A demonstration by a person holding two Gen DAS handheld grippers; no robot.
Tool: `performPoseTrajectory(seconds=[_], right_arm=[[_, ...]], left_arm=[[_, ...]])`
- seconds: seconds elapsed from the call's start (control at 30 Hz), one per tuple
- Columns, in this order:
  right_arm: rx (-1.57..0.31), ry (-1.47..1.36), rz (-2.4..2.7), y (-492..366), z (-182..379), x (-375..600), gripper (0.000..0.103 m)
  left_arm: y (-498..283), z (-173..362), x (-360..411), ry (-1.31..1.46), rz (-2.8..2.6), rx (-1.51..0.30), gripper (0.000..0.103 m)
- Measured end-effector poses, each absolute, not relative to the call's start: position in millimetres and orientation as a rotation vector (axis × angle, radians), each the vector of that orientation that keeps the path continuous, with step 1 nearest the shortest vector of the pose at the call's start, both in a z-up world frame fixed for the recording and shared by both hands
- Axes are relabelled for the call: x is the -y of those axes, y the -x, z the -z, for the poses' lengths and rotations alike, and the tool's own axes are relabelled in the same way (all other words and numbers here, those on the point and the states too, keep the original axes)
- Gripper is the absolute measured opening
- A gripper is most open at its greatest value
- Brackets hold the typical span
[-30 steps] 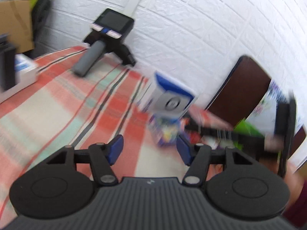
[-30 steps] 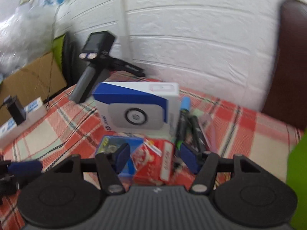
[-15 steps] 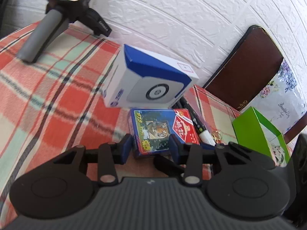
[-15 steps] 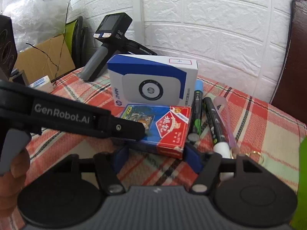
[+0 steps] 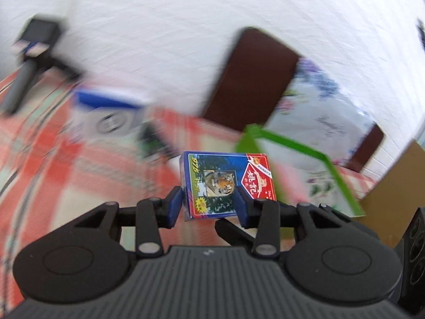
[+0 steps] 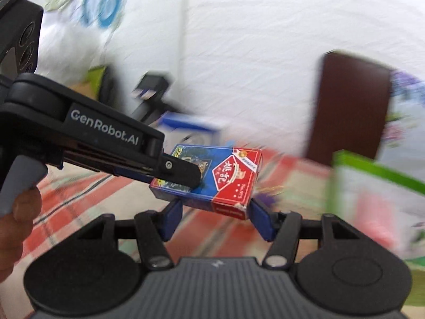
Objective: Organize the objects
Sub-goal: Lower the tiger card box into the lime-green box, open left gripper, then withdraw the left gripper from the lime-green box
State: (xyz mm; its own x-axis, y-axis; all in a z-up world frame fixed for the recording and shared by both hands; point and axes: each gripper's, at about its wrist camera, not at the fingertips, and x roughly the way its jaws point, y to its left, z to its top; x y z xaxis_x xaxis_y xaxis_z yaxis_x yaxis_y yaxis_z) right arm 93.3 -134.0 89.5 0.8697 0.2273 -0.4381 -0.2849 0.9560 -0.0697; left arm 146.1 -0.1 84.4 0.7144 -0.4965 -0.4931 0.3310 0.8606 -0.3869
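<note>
My left gripper point(image 5: 209, 207) is shut on a blue and red card box point(image 5: 225, 183) with a tiger picture, and holds it lifted above the plaid tablecloth. In the right wrist view the same card box point(image 6: 212, 178) hangs in the left gripper point(image 6: 183, 172), which reaches in from the left. My right gripper point(image 6: 215, 218) is open just below the box, its blue pads on either side and apart from it. A white and blue box point(image 5: 106, 111) stands on the cloth at the left, blurred. A green open box point(image 5: 305, 175) stands at the right.
A black handheld device point(image 5: 29, 61) on a grey grip stands at the far left by the white wall. A dark brown chair back point(image 5: 252, 77) rises behind the table. A cardboard box point(image 5: 398, 180) is at the right edge. Dark pens point(image 5: 156, 141) lie blurred by the white box.
The left gripper has closed on the card box, lifted it off the cloth and swung it right toward the green box. The right gripper followed beneath it, still open.
</note>
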Motion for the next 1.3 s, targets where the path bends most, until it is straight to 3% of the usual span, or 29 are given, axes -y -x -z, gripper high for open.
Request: performPoseTrajectory(seconds=[0.33,0.53,0.6,0.73,0.8,1.1,1.3], right_arm=[[-0.418,0.009,0.016,-99,-99,277,0.057],[-0.448,-0.051,0.091,-131,-73,322,0.057],[-0.456,-0.033,0.119,-139,-66,325,0.062],[-0.452,-0.013,0.143,-137,-55,326,0.066],[-0.448,-0.033,0.163,-131,-54,329,0.069],[-0.369,-0.219,0.202,-50,-73,332,0.069],[-0.436,-0.247,0.21,-8,-64,314,0.072]], left_arm=[[-179,-100,170,0.085,0.686,-0.611,0.044],[-207,-93,232,-0.033,0.692,-0.608,0.044],[-215,-91,244,-0.074,0.676,-0.615,0.045],[-216,-90,254,-0.167,0.577,-0.598,0.049],[-211,-90,250,-0.202,0.535,-0.587,0.056],[-149,-103,207,-0.245,0.426,-0.57,0.064],[-101,-97,183,-0.241,0.414,-0.586,0.068]])
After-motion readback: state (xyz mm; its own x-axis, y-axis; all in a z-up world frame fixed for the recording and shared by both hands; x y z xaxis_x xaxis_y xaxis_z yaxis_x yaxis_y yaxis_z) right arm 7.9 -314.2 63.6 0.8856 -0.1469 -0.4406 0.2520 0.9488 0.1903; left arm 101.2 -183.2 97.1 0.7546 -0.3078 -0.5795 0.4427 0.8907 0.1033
